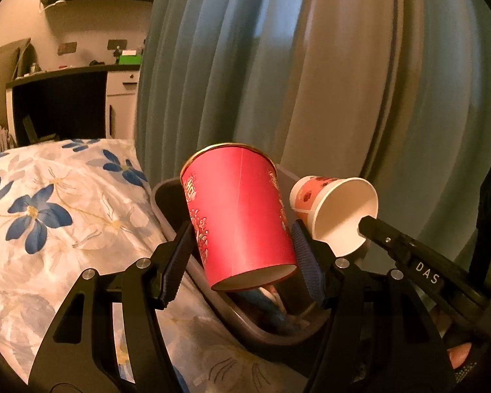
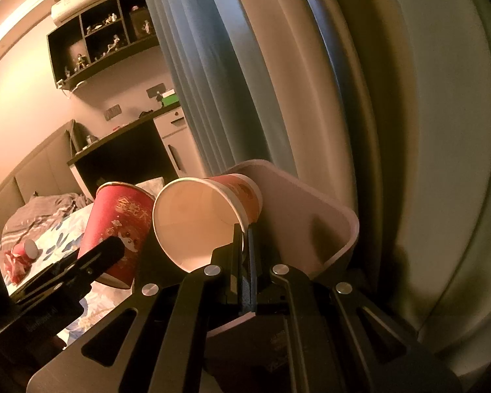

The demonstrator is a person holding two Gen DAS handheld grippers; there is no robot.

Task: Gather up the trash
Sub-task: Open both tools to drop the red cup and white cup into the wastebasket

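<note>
Two paper cups held over the grey plastic bin (image 1: 167,196)

Left gripper (image 1: 242,249) clamps the tall red gold-rimmed paper cup (image 1: 242,216), upside down; at its three o'clock, right gripper (image 2: 244,255) pinches the small white-lined red cup's (image 2: 206,219) rim.

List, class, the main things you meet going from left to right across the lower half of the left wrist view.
Floral bedspread → large red cup, held in the left hand-held gripper → small paper cup lying on its side → right hand-held gripper, pinching its rim.
</note>
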